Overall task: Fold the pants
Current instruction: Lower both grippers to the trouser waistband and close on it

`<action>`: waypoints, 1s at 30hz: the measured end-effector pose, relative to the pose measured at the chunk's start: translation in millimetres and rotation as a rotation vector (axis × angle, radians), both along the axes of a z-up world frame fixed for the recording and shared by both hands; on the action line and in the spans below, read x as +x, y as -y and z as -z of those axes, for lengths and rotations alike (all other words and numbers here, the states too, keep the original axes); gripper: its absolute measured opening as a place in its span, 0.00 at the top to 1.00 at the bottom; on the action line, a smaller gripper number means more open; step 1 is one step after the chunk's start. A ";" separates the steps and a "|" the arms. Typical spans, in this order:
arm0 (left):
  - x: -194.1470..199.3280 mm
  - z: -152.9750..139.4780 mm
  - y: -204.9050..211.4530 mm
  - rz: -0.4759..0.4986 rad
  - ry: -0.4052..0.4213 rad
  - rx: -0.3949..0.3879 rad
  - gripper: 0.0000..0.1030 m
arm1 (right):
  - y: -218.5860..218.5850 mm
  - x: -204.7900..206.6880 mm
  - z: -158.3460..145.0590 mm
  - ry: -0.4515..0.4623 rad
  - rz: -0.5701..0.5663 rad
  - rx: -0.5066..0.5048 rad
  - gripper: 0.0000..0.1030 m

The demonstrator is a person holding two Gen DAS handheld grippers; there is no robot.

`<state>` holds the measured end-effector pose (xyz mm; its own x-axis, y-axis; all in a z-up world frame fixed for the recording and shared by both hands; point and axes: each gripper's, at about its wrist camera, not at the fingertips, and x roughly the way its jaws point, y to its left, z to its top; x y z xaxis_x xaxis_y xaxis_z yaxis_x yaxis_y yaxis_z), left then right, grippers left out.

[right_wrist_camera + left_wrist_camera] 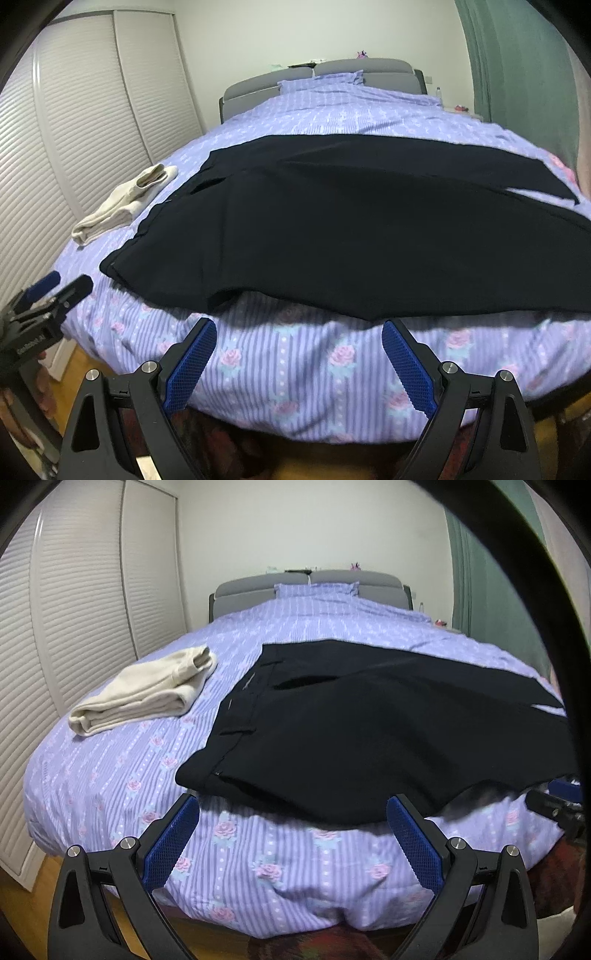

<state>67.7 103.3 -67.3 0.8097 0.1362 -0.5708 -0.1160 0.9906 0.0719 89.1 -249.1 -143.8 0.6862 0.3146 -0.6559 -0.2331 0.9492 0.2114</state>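
On the bed (110, 775), black pants (369, 731) are spread flat beside a folded cream garment (147, 690). Both the left gripper (291, 812) and the right gripper (299, 332) are held wide apart and unloaded, just short of the pants' near edge.

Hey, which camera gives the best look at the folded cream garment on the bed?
The left wrist view: the cream garment appears large, its folded layers distinct, left of the black pants. The right wrist view shows it smaller and foreshortened near the left edge.
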 end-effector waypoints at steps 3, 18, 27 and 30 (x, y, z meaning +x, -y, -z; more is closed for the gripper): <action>7.9 9.8 -6.7 -0.005 -0.027 -0.018 0.00 | 8.7 6.1 9.0 -0.039 0.039 0.033 0.10; 61.3 46.8 -31.7 0.010 -0.142 -0.210 0.00 | 39.1 44.8 39.3 -0.156 0.207 0.185 0.10; 77.6 63.5 -26.8 0.024 -0.169 -0.243 0.00 | 31.3 62.0 32.7 -0.129 0.138 0.197 0.10; 84.6 66.2 -29.6 0.011 -0.196 -0.293 0.04 | 27.4 74.3 28.2 -0.110 0.153 0.169 0.12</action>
<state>152.3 132.8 -133.5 0.6816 -0.0644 -0.7289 -0.1176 0.9735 -0.1959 163.5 -276.5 -172.0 0.6617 0.3238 -0.6762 -0.0557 0.9207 0.3864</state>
